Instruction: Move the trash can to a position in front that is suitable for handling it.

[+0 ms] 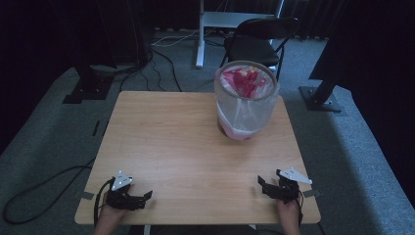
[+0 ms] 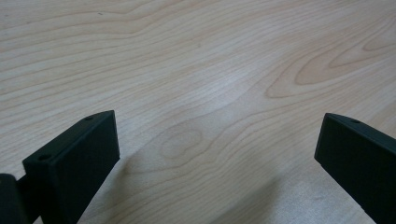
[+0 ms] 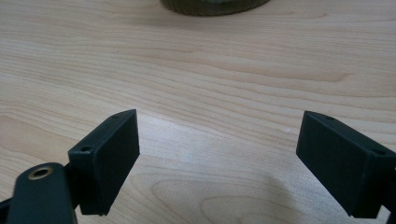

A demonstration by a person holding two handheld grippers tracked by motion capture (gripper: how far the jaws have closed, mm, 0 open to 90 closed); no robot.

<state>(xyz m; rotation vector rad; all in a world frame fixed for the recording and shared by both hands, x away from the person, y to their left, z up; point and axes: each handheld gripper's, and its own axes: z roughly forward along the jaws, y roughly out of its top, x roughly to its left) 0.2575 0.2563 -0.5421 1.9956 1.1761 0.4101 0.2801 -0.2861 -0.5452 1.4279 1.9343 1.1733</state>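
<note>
Both the left gripper [image 1: 147,195] and right gripper [image 1: 260,182] rest released and empty-jawed on the wooden table [image 1: 186,142], a mesh basket [image 1: 245,100] far ahead of them.

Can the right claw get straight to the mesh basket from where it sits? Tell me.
Probably yes. The right claw rests open at the table's near edge, and only bare wood lies between it and the mesh basket, which stands at the far side.

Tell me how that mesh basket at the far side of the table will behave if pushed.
The mesh basket looks tall and narrow, so it may tip. Its see-through wall suggests it's light and soft, likely sliding easily on the smooth wooden table.
</note>
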